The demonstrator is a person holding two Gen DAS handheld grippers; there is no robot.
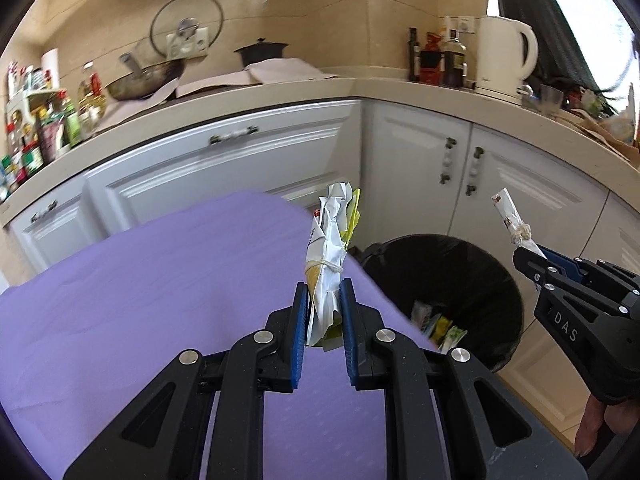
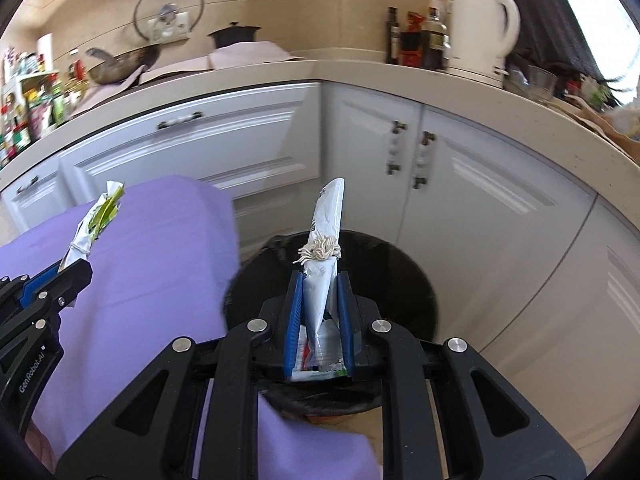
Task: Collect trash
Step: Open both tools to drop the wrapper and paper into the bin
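My left gripper point(image 1: 324, 292) is shut on a crumpled white and yellow wrapper bundle point(image 1: 328, 248) tied with string, held above the edge of the purple-covered table point(image 1: 160, 288). It also shows in the right wrist view point(image 2: 94, 224). My right gripper point(image 2: 320, 280) is shut on a rolled white wrapper point(image 2: 326, 236) tied with string, held over the black trash bin point(image 2: 404, 292). In the left wrist view the right gripper point(image 1: 528, 258) and its wrapper point(image 1: 510, 216) hang above the bin point(image 1: 476, 268), which holds several wrappers.
White kitchen cabinets point(image 1: 248, 160) and a beige counter point(image 1: 360, 84) wrap around behind. On the counter stand a white kettle point(image 1: 506, 56), bottles point(image 1: 440, 56), a wok point(image 1: 140, 80), a black pot point(image 1: 262, 50) and a spice rack point(image 1: 32, 120).
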